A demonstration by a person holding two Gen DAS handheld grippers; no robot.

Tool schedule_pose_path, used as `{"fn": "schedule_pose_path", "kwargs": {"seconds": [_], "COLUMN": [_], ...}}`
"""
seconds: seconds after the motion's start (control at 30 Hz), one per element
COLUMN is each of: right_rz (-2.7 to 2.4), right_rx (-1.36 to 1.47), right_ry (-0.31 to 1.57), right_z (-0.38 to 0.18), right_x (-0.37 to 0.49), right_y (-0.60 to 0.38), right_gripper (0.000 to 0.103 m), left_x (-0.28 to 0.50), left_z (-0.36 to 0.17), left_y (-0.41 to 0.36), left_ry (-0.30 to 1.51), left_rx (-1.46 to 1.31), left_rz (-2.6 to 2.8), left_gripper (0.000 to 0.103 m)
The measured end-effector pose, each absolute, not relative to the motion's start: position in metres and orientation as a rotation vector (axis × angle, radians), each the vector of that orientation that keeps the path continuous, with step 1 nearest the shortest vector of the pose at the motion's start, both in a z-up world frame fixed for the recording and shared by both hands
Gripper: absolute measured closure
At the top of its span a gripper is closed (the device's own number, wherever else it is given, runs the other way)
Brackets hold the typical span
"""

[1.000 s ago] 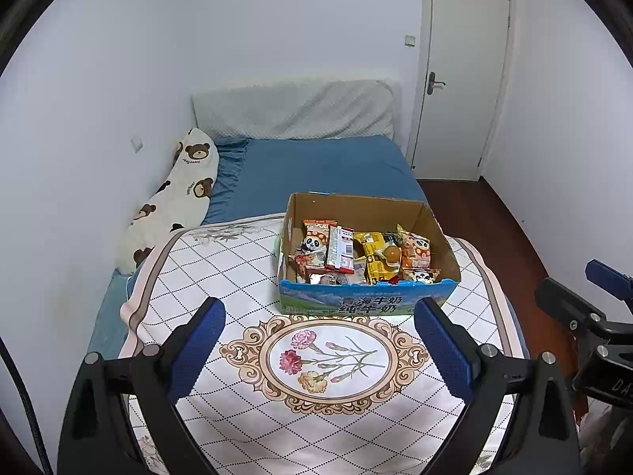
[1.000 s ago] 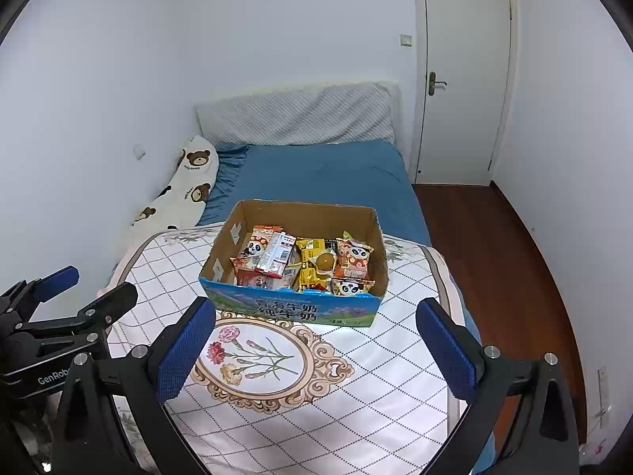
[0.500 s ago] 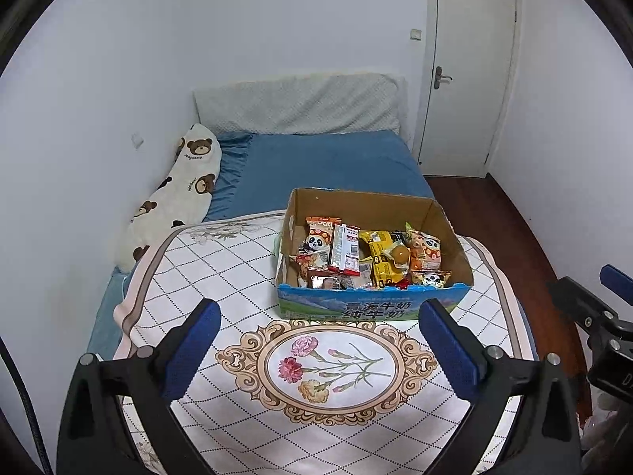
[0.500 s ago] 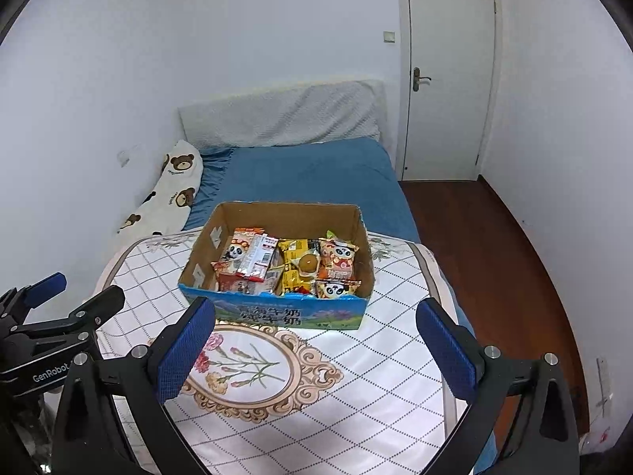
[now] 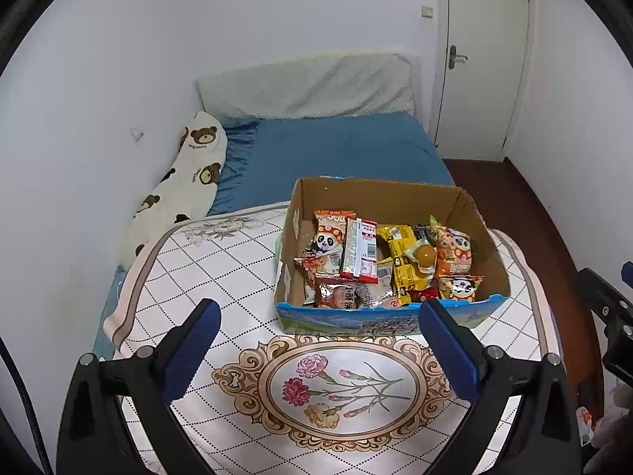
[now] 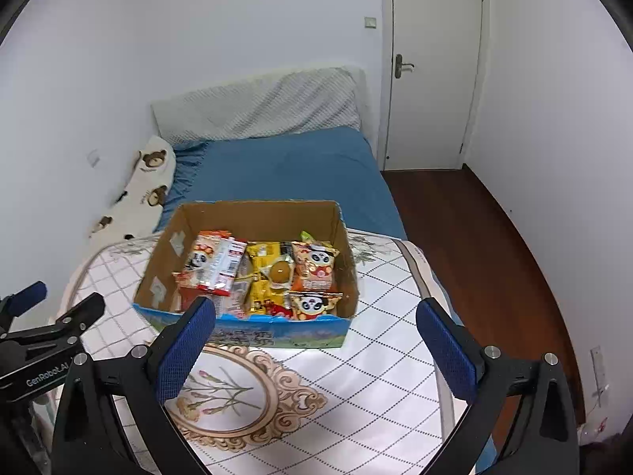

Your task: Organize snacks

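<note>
A cardboard box with a blue printed front holds several snack packets: panda packets, a red and white packet, yellow packets. It stands on a table under a white diamond-pattern cloth. The box also shows in the right wrist view. My left gripper is open and empty, above the cloth in front of the box. My right gripper is open and empty, in front of the box, near its blue front.
A blue bed with a bear-print pillow lies beyond the table. A white door and dark wood floor are at the right. A floral medallion marks the cloth's middle.
Both grippers have shifted slightly; the box now sits further right in the left view and further left in the right view. Both stay open and empty.
</note>
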State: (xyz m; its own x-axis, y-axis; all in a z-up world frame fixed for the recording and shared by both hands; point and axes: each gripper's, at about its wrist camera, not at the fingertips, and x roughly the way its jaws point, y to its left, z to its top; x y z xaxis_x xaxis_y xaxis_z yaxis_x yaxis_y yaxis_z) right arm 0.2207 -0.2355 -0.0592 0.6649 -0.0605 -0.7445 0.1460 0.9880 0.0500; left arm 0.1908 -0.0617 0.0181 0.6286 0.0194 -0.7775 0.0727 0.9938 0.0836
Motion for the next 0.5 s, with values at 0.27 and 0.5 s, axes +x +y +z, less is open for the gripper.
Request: {"fn": "schedule_pose_path", "kwargs": {"seconds": [0.27,0.5], "right_rz": [-0.128,-0.13], "right_rx": [0.104,0.11], "right_ry": [0.876,0.876], "right_z": [-0.081,-0.083], "right_x": [0.242,0.244], "right_y": [-0.237,-0.237], "right_gripper": [0.0,0.0], "left_x": [0.208,0.208], "left_z": [0.0,-0.001], "left_y": [-0.065,-0.065], "left_ry": [0.93,0.927], "left_rx": [0.107,0.107], "left_rz": [-0.027,-0.028], "left_gripper": [0.001,0.001]}}
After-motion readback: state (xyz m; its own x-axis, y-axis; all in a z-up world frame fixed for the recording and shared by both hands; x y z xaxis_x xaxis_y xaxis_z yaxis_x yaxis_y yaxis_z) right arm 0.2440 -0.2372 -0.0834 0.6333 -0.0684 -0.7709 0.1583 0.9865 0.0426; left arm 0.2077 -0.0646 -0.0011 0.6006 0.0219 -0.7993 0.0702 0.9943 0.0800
